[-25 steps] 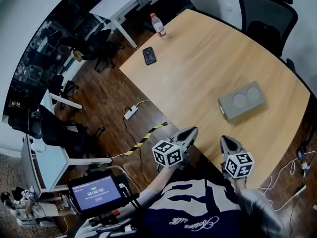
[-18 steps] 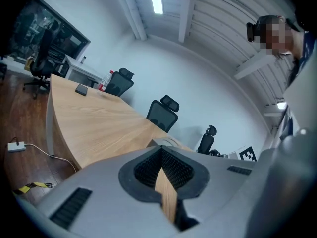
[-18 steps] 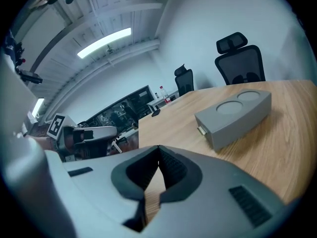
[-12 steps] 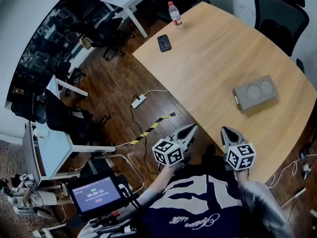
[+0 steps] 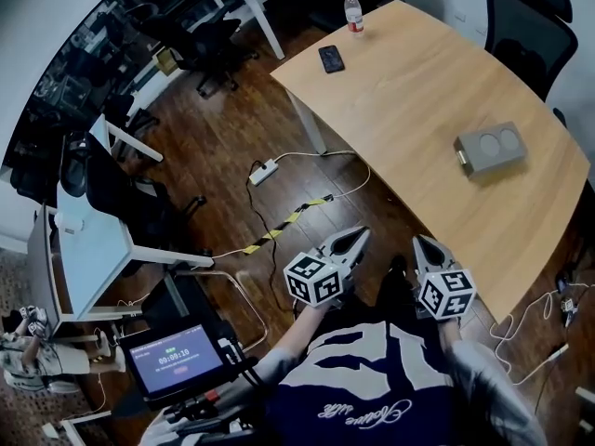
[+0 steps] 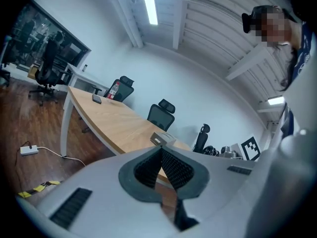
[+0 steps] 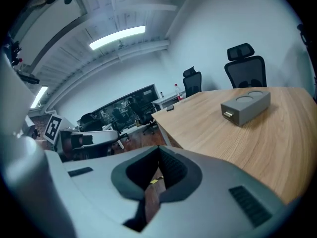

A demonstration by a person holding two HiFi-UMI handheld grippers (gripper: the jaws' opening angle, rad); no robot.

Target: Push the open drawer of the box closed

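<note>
Both of my grippers are clenched on nothing: in each gripper view the ribbed pads meet at the tips. I hold the left gripper (image 5: 361, 234) and the right gripper (image 5: 421, 242) side by side, close to my chest and over the wooden floor (image 5: 232, 147), short of the desk (image 5: 409, 110).

My target, the grey box (image 5: 491, 149), sits on the desk ahead and off to my right, well apart from both grippers. The right gripper is the nearer one. The box's long axis runs roughly across my view, and the drawer (image 7: 228, 115), with its small pale handle, is in the short end on my left. I judge the push has to travel along that axis, from left to right, so I must first reach the drawer end. How far the drawer stands out I cannot tell from here.

As for writing, I see no brand on the box. The screen (image 5: 177, 359) low at my left shows timer digits too small to read surely. My marker cubes (image 5: 311, 280) carry only black-and-white squares. A phone (image 5: 332, 59) and a bottle (image 5: 353, 12) with a red label lie at the desk's far end.
</note>
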